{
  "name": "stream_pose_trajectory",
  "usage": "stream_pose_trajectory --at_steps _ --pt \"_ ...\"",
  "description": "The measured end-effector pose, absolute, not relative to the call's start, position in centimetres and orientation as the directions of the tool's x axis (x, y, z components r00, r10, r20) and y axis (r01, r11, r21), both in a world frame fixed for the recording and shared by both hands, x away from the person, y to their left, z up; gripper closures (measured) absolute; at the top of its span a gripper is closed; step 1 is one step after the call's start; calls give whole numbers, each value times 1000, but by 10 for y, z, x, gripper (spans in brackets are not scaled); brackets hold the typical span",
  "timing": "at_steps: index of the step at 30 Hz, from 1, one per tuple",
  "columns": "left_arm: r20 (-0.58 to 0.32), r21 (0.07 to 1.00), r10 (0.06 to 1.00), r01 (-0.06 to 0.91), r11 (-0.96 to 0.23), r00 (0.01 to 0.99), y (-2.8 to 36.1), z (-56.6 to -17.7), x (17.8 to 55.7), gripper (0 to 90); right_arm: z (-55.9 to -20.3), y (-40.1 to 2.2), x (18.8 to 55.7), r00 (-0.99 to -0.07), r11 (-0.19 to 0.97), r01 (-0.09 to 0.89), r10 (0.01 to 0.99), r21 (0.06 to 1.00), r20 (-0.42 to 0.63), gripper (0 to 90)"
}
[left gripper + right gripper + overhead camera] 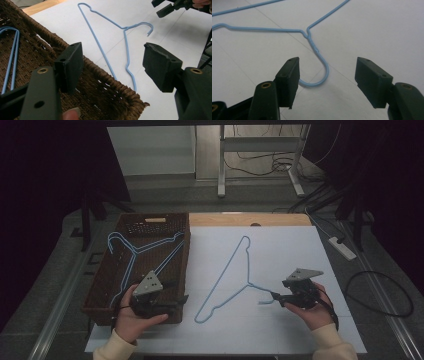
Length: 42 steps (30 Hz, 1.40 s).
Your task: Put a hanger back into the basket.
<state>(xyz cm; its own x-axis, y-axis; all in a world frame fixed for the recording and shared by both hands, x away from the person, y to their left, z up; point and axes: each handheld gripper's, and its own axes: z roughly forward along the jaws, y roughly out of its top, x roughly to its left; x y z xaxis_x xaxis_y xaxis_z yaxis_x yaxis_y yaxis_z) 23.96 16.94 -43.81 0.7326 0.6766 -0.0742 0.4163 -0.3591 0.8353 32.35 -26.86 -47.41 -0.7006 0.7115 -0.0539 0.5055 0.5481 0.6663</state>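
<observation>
Two blue wire hangers are in play: one already lies in the woven basket (102, 285) at left, the other hanger (227, 275) lies flat on the white table (300, 250). My left gripper (112, 65) hovers over the basket rim, fingers spread, holding nothing. My right gripper (327, 80) straddles the hook, fingers released, not pressing it. I judge the thin wire could slip free if I clench off-centre.

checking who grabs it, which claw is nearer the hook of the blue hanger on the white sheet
Right. The right claw stands open with the hanger's hook between its jaws, unpressed. The left claw sits open over the near corner of the wicker basket, well short of the hook.
</observation>
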Motion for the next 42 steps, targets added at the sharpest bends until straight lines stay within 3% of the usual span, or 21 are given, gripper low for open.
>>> stream_pose_trajectory --at_steps 10,21,23,32,34,42 --pt "-74 833 672 417 -364 736 167 -440 241 328 -479 -243 360 -786 711 516 614 477 -66 416" --pt "-71 831 666 413 -371 742 165 -440 242 328 -489 -224 387 -836 806 490 543 331 -84 481" --pt "-67 833 666 409 -372 743 164 -440 242 328 -494 -220 390 -854 836 471 512 281 -93 528" --pt "-64 833 663 406 -377 746 162 -441 242 328 -492 -214 397 -889 869 441 457 226 -23 742" --pt "-63 831 662 406 -380 747 161 -442 242 328 -492 -212 396 -898 878 425 440 219 -23 833" --pt "-57 829 652 400 -391 756 156 -442 240 329 -490 -206 383 -920 912 364 383 188 -79 878"
